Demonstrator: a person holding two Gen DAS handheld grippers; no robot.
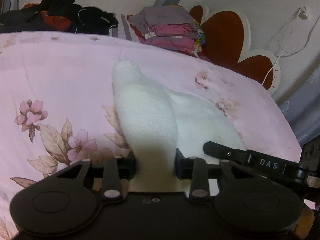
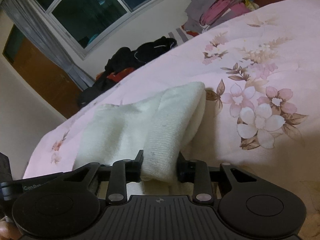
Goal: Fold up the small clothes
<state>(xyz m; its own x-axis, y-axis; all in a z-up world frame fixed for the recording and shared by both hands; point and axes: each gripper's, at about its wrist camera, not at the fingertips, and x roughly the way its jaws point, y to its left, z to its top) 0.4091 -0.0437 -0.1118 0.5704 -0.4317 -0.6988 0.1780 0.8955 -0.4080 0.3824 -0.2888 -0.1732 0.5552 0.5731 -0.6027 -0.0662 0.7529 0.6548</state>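
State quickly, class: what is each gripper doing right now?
Left gripper: shut on the white knitted sock.
Right gripper: shut on the same sock.

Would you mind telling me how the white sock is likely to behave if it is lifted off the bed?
The white sock probably flops: it sags between the left claw and the bedspread. Its ribbed knit likely grips rather than slips. It looks light, barely denting the cover.

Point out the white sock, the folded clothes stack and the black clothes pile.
white sock [image 1: 146, 116], left wrist view, its raised middle
folded clothes stack [image 1: 170, 30], left wrist view, pink layers
black clothes pile [image 1: 66, 10], left wrist view, top
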